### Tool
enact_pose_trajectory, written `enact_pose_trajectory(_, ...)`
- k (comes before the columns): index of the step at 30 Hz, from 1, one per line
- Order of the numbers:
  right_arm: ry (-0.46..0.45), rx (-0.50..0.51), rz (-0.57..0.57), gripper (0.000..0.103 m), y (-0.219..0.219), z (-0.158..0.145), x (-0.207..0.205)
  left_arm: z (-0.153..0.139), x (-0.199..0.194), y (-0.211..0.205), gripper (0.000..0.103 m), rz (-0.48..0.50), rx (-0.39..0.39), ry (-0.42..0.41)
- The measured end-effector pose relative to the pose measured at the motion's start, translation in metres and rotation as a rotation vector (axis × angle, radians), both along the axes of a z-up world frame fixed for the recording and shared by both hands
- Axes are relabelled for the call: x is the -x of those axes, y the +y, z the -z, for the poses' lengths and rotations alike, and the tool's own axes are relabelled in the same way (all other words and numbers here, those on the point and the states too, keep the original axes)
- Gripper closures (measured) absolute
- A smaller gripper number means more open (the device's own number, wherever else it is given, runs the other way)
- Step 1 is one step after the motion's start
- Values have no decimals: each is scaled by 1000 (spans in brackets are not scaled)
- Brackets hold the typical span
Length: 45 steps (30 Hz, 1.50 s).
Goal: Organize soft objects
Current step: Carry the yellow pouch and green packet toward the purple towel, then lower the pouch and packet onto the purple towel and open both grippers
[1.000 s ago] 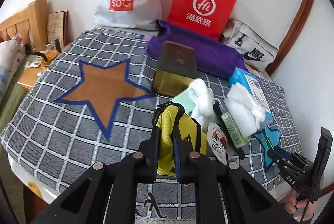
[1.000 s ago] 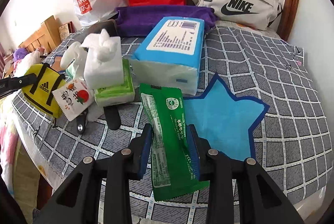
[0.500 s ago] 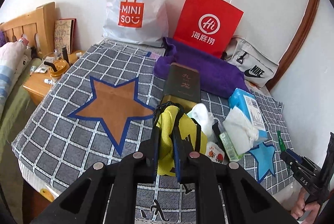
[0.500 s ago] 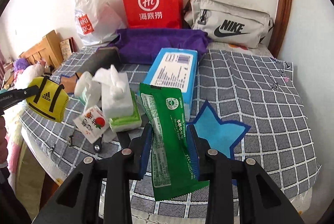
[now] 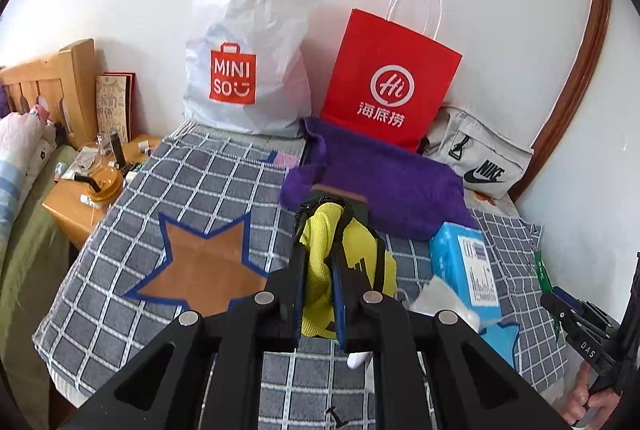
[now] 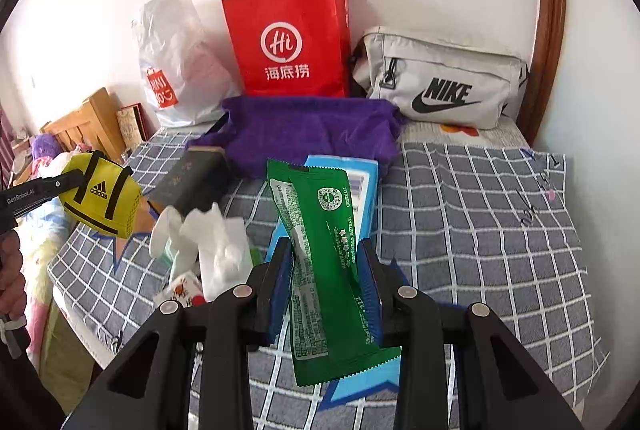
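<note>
Now your left gripper (image 5: 318,266) squeezes the yellow bag (image 5: 352,262), your right gripper (image 6: 325,278) the green packet (image 6: 320,242), both up off the bed (image 6: 480,213) for sorting.

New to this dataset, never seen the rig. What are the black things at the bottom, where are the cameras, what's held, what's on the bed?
No robot: a person holds a pair of tongs in each hand, with a fisheye camera on each looking along its fingers.

Left-wrist view: the left tongs are clamped on a yellow mesh pouch.

Right-wrist view: the right tongs grip a green snack packet.

On the checked blanket lie a blue tissue pack, a purple towel, a dark box and two star patches, brown and blue.
</note>
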State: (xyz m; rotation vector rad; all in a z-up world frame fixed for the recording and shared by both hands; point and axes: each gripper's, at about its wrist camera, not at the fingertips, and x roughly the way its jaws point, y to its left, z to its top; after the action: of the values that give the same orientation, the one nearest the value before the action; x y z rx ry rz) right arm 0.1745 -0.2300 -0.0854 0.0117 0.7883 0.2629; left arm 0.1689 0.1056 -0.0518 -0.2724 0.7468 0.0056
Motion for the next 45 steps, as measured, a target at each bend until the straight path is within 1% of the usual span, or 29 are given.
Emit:
enact_pose_trajectory(6,-20,-4,-11,70,4,-6,-26,-5,-26,-1,91,4,-8,-1)
enact_pose_trajectory(18,-12,-33,2,70,3,-6,-97,3,-89,-5,91,18,-25,35)
enact_pose_trajectory(27,-12,-35,-4,70,9,-4,-156,12,-139,-9,91,35,-6,43)
enact_pose_trajectory(32,-8,-25,-11,70,13,4,-187,22,-169,-19,91,72,0,70)
enact_pose_trajectory(38,0,-4,-18,70,16,13,-225,33,-209,-31,91,93,-2,104)
enact_pose_trajectory(41,-1,6,-22,70,16,17,-244,43,-230,-37,91,95,-13,145)
enact_pose_trajectory(45,31,-1,-31,70,13,31,-271,55,-258,-42,91,105,-24,153)
